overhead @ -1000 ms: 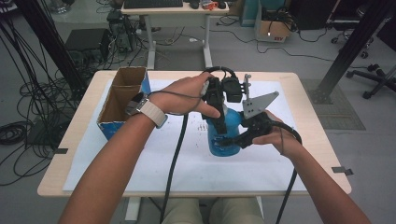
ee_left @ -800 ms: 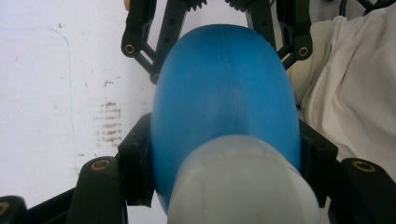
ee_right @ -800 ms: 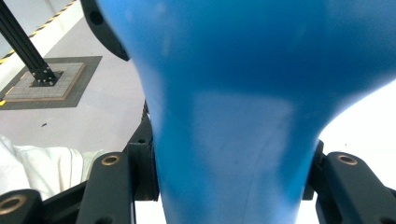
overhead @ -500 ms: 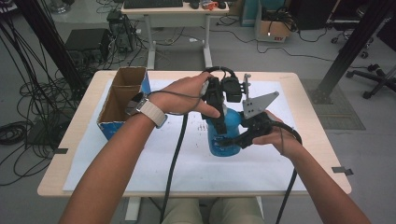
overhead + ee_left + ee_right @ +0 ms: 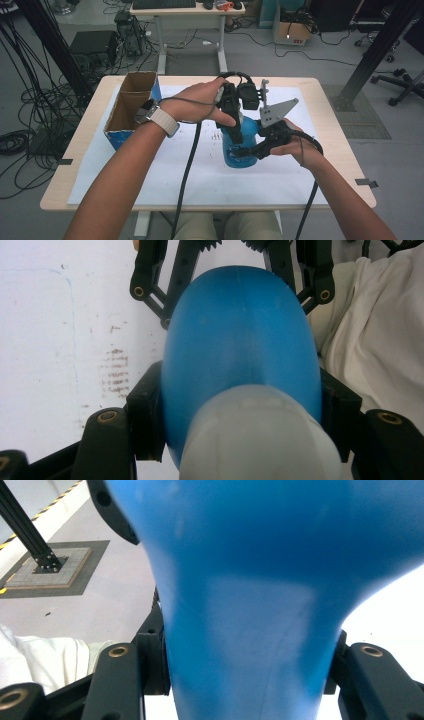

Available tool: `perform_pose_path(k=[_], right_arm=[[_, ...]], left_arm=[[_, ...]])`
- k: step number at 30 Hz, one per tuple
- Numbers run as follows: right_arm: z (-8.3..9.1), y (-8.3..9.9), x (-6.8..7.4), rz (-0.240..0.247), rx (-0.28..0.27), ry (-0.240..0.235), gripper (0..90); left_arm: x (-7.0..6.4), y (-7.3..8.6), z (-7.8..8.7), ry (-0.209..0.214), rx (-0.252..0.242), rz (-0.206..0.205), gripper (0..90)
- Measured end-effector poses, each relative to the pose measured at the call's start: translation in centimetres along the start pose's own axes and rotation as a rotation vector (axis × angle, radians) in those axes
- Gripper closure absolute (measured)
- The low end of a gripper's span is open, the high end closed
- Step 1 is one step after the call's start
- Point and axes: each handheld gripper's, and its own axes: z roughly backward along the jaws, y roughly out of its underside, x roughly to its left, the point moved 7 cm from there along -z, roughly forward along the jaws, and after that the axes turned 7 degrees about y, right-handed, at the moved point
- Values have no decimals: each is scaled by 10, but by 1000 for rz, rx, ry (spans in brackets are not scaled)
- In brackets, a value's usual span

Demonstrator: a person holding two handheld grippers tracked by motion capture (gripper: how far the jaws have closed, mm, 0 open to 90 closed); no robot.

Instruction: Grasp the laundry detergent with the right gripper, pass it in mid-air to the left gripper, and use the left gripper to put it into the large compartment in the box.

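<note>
high view: blue bottle stood mid-table on the white sheet, both grippers on it, cardboard box off left | left gripper view: left gripper clamped the body below the white cap | right gripper view: right gripper clenched on the bottle too | step, likely: two-handed hold; next needs one steady grip while the other works the cap

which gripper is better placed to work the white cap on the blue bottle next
Left, probably. The left gripper comes down from above and clamps the blue plastic bottle near its white cap; the right gripper grips the body sideways, suited to steadying.
</note>
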Motion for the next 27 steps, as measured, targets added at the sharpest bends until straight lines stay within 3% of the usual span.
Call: perform_pose_path(k=[4,6,27], right_arm=[[0,0,0,-1,0,-3,433],[-1,-1,0,0,-2,0,433],[-1,0,-1,7,6,7,433]], left_arm=[[0,0,0,3,0,4,374],[-2,1,0,10,-4,25,374],[-1,1,0,9,-2,20,374]])
